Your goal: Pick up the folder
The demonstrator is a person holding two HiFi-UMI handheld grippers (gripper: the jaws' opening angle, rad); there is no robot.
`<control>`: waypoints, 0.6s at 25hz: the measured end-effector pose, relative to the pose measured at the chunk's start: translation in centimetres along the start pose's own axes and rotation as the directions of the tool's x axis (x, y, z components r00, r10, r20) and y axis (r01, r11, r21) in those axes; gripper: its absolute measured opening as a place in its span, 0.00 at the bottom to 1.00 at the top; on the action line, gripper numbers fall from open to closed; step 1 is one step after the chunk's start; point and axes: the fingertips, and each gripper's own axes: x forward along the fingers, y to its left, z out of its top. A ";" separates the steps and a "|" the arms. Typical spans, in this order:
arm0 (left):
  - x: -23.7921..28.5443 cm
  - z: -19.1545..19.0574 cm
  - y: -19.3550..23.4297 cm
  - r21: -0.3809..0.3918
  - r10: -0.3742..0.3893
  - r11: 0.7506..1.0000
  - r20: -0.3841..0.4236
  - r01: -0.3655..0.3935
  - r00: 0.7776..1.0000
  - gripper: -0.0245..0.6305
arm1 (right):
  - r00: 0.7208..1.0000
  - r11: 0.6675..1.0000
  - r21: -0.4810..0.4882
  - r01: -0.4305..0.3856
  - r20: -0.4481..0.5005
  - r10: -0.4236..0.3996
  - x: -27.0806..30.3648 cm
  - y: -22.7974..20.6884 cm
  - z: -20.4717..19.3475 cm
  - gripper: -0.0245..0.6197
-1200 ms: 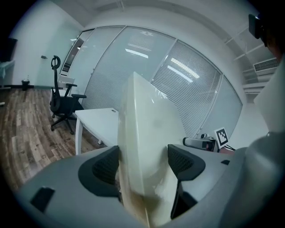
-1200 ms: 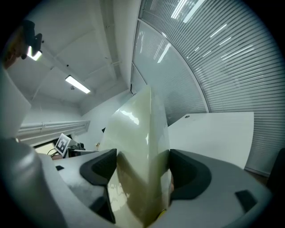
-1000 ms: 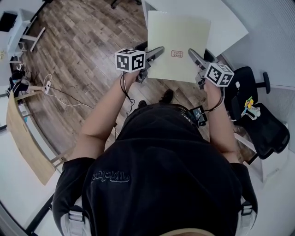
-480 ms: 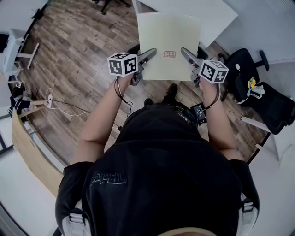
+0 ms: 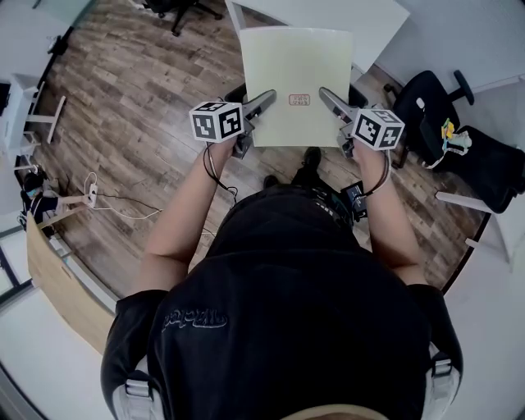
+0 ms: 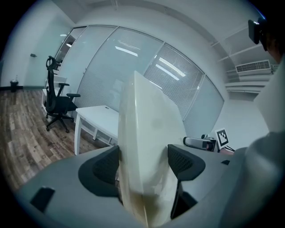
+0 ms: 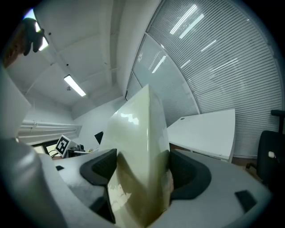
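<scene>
Pale yellow folder (image 5: 295, 78) clamped in my left gripper (image 5: 269, 97) at its 7 o'clock corner, and in my right gripper (image 5: 324, 93) at 5 o'clock. White desk (image 5: 373, 20) at 12 o'clock.

Wood-plank floor (image 5: 139, 123), white table (image 5: 328, 10) standing on it, black office chair (image 5: 428, 105) at right, cable (image 5: 123, 209) lying at left.

The pale yellow flat folder (image 5: 297, 78) sits between the fingers of the left gripper (image 5: 261, 105) and the right gripper (image 5: 330, 100). A white rectangular table (image 5: 377, 20) lies beyond the fingertips.
</scene>
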 end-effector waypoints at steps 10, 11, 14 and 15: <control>-0.7 -0.3 0.2 0.022 -0.015 1.000 -0.002 0.015 1.000 0.57 | 1.000 1.000 0.011 0.016 -0.002 -0.016 -0.2 0.7 -1.0 0.59; -0.4 -0.1 0.2 0.023 -0.016 1.000 0.000 0.016 1.000 0.57 | 1.000 1.000 0.012 0.014 -0.002 -0.014 -0.2 0.5 -0.8 0.59; -1.1 -0.4 0.4 0.033 -0.016 0.999 0.001 0.016 1.000 0.57 | 1.000 1.000 0.009 0.012 -0.002 -0.012 -0.2 1.1 -1.3 0.59; -1.9 -0.8 0.6 0.036 -0.017 0.999 0.001 0.017 1.000 0.57 | 1.000 1.000 0.008 0.014 -0.001 -0.014 -0.2 1.9 -1.9 0.59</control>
